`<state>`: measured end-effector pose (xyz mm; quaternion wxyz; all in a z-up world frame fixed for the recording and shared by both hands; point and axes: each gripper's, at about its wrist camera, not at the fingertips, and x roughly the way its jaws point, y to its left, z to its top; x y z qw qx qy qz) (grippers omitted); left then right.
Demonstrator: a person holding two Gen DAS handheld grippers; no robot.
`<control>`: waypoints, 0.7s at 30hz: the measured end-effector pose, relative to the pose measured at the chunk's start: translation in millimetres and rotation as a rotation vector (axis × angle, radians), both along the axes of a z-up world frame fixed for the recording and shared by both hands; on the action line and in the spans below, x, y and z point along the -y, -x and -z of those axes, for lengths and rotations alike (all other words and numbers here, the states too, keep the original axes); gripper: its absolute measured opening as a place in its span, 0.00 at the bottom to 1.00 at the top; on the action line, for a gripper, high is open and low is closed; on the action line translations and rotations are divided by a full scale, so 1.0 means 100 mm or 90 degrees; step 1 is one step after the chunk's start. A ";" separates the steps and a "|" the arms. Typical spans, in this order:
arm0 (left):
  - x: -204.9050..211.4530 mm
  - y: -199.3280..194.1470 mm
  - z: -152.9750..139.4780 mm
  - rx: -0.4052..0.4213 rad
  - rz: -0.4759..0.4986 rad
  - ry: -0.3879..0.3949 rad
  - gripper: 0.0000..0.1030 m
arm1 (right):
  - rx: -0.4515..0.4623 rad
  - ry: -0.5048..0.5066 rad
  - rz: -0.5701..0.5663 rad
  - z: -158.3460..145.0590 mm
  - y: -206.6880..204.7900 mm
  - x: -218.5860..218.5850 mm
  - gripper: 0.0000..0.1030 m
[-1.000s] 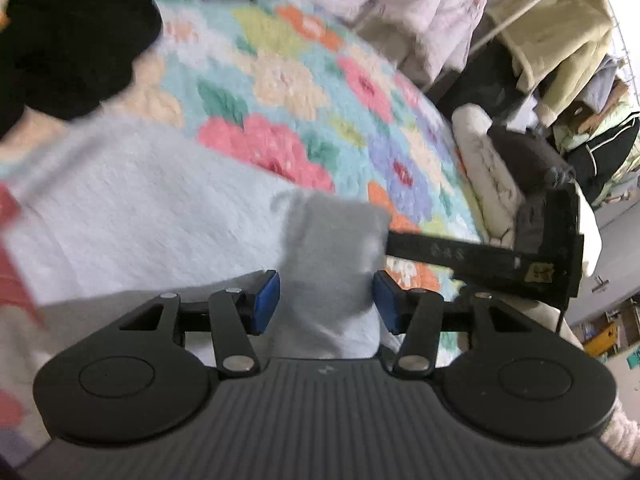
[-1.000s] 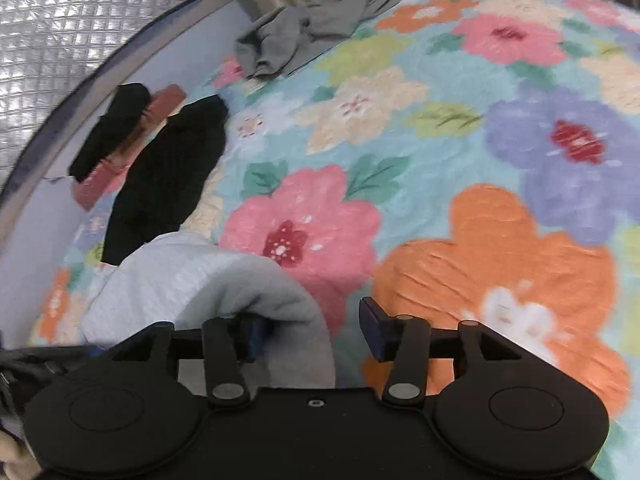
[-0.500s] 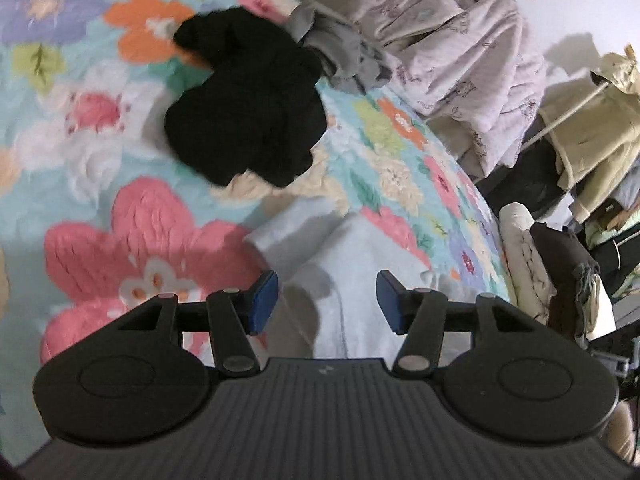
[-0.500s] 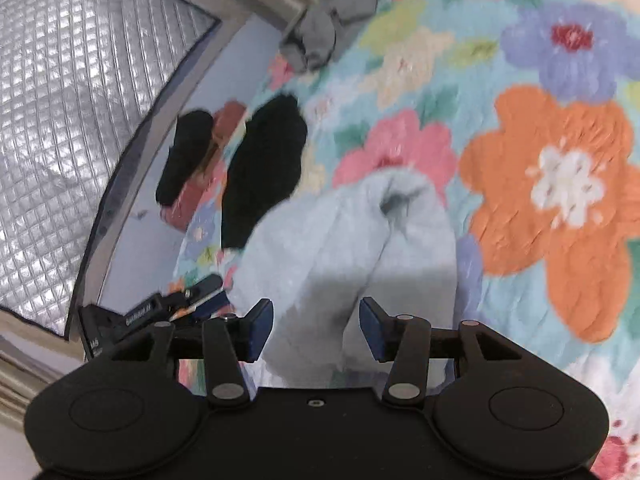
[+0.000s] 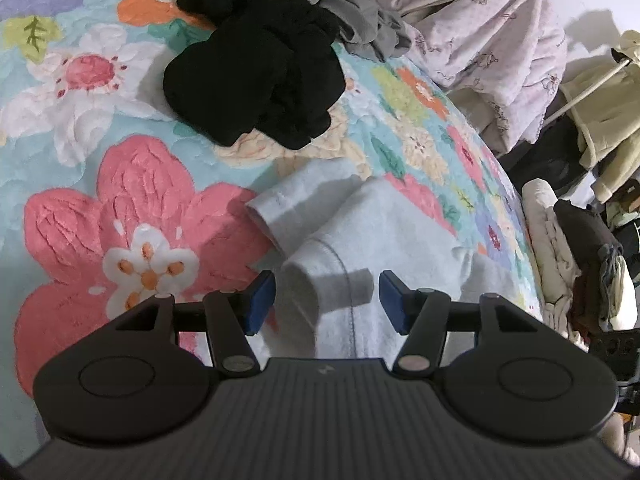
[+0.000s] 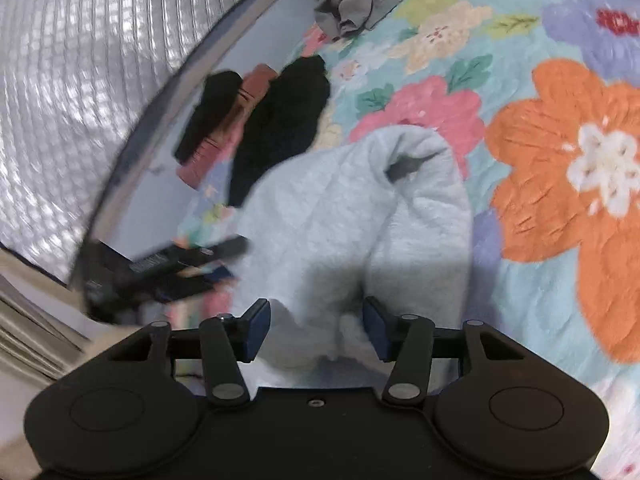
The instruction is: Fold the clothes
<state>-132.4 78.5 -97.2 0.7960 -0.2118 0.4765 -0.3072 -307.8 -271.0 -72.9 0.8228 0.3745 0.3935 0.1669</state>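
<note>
The light grey garment runs under both gripper bodies, its near end hidden.

Everything's sitting on a bed with a loud flower-print quilt. A light grey garment lies bunched at the near edge, a black garment is heaped further back, and a crumpled dark grey one lies beyond that.

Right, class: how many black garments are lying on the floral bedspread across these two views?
2. A bigger black garment lies beyond the light grey garment; a narrower black one lies at the bed's edge by a reddish-brown garment. More may be hidden.
</note>
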 end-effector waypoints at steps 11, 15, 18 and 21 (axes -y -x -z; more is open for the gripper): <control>0.08 0.00 0.22 -0.009 -0.023 0.075 0.27 | -0.026 -0.036 0.042 0.26 -0.14 -0.28 0.63; 0.19 0.12 0.06 0.053 -0.021 0.022 0.19 | 0.007 0.030 0.035 0.03 -0.19 -0.35 0.22; 0.19 0.20 -0.18 0.081 -0.012 0.045 0.16 | 0.065 -0.006 0.056 -0.32 -0.13 -0.24 0.21; 0.17 0.21 -0.33 0.059 -0.004 0.095 0.16 | 0.086 -0.026 0.073 -0.58 -0.11 -0.06 0.21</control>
